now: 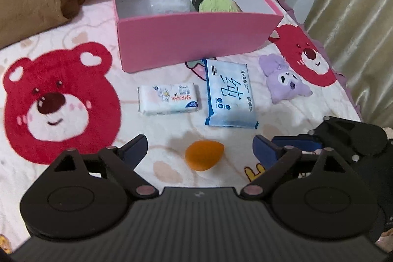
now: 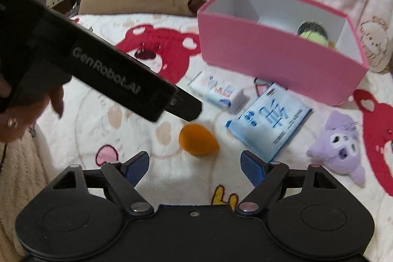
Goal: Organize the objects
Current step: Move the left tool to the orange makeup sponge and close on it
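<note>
Reading "GenRobot.AI", seemingly, on tongs

Two downward wrist views, shared blanket

Your left gripper tilts steeply downward with its jaws spread wide and nothing between the blue pads; neither pad touches anything. Your right gripper tilts down at much the same angle, jaws also wide apart and empty, its blue pads free of contact. In the right wrist view the left gripper reaches in from the upper left as a long black body, and your left hand wraps the handle at the left edge, fingers curled under it. The two grippers sit close side by side, the left one just ahead.
</note>
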`<move>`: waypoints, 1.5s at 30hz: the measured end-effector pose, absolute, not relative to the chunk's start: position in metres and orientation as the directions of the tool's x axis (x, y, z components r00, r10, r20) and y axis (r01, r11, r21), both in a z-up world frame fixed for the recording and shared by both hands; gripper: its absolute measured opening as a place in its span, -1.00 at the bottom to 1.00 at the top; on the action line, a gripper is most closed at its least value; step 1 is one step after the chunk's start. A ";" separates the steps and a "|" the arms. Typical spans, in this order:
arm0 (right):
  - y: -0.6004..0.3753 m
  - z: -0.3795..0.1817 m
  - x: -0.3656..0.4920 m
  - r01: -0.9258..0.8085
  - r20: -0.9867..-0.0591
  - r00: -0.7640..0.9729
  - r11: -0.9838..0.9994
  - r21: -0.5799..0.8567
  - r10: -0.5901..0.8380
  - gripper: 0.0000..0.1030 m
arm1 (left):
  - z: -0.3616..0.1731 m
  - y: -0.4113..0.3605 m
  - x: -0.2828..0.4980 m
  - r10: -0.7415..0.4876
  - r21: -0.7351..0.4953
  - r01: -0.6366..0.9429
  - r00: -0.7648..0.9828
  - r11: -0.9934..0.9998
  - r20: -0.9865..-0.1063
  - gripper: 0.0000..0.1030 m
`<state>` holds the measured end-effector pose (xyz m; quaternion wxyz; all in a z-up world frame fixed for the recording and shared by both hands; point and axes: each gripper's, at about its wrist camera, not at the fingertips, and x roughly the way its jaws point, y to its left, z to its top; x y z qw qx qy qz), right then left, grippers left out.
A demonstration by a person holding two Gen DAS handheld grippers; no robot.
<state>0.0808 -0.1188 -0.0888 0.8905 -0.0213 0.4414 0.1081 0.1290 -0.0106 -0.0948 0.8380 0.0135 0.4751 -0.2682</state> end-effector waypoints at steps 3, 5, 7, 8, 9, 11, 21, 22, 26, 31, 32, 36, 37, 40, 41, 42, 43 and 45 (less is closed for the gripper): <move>-0.120 -0.101 0.089 -0.209 -0.800 0.567 0.974 0.089 0.195 0.65 | -0.109 -0.011 0.127 -0.422 -0.213 0.460 0.419 0.862 -0.804 0.77; -0.122 -0.112 0.094 -0.213 -0.809 0.550 0.972 0.103 0.206 0.65 | -0.117 -0.010 0.126 -0.424 -0.216 0.454 0.425 0.864 -0.800 0.77; -0.122 -0.124 0.101 -0.241 -0.842 0.507 0.968 0.068 0.186 0.65 | -0.125 -0.010 0.126 -0.421 -0.227 0.445 0.407 0.866 -0.811 0.74; -0.124 -0.128 0.104 -0.240 -0.848 0.503 0.969 0.052 0.170 0.65 | -0.128 -0.009 0.126 -0.423 -0.235 0.436 0.407 0.869 -0.810 0.74; -0.127 -0.129 0.106 -0.237 -0.847 0.503 0.970 0.057 0.173 0.65 | -0.131 -0.009 0.125 -0.427 -0.242 0.430 0.411 0.870 -0.805 0.73; -0.135 -0.131 0.113 -0.228 -0.841 0.499 0.968 0.104 0.208 0.65 | -0.136 -0.010 0.124 -0.431 -0.243 0.421 0.438 0.874 -0.789 0.73; -0.132 -0.152 0.121 -0.170 -0.797 0.559 0.973 0.158 0.227 0.56 | -0.152 -0.009 0.126 -0.462 -0.290 0.394 0.469 0.872 -0.752 -0.19; -0.132 -0.151 0.121 -0.178 -0.793 0.565 0.972 0.152 0.227 0.34 | -0.153 -0.009 0.126 -0.479 -0.309 0.398 0.457 0.864 -0.750 -0.34; -0.134 -0.150 0.121 -0.177 -0.781 0.572 0.967 0.182 0.251 0.03 | -0.159 -0.010 0.126 -0.518 -0.370 0.388 0.415 0.844 -0.748 -0.41; -0.130 -0.149 0.118 -0.181 -0.776 0.584 0.970 0.163 0.239 -0.02 | -0.159 -0.010 0.125 -0.520 -0.377 0.381 0.414 0.844 -0.747 -0.41; -0.130 -0.148 0.117 -0.178 -0.774 0.587 0.970 0.163 0.238 -0.02 | -0.159 -0.010 0.125 -0.523 -0.382 0.379 0.411 0.843 -0.747 -0.41; -0.126 -0.142 0.109 -0.181 -0.770 0.602 0.975 0.128 0.213 -0.03 | -0.157 -0.005 0.124 -0.558 -0.431 0.369 0.389 0.824 -0.733 -0.41; -0.125 -0.139 0.105 -0.188 -0.767 0.609 0.976 0.109 0.203 -0.03 | -0.156 -0.005 0.123 -0.570 -0.442 0.374 0.384 0.815 -0.726 -0.41; -0.125 -0.131 0.092 -0.182 -0.755 0.630 0.980 0.082 0.180 -0.03 | -0.147 -0.004 0.112 -0.587 -0.433 0.418 0.384 0.798 -0.712 -0.40; -0.124 -0.129 0.089 -0.184 -0.753 0.634 0.980 0.075 0.177 -0.03 | -0.145 -0.006 0.108 -0.588 -0.420 0.436 0.386 0.796 -0.711 -0.40; -0.124 -0.127 0.086 -0.184 -0.751 0.637 0.980 0.071 0.174 -0.03 | -0.144 -0.007 0.104 -0.587 -0.410 0.451 0.388 0.793 -0.710 -0.39; -0.124 -0.127 0.082 -0.182 -0.752 0.636 0.981 0.071 0.173 -0.03 | -0.145 -0.008 0.101 -0.588 -0.403 0.463 0.386 0.790 -0.710 -0.39; -0.122 -0.128 0.077 -0.181 -0.757 0.632 0.982 0.062 0.164 -0.03 | -0.147 -0.008 0.096 -0.592 -0.410 0.462 0.374 0.786 -0.714 -0.38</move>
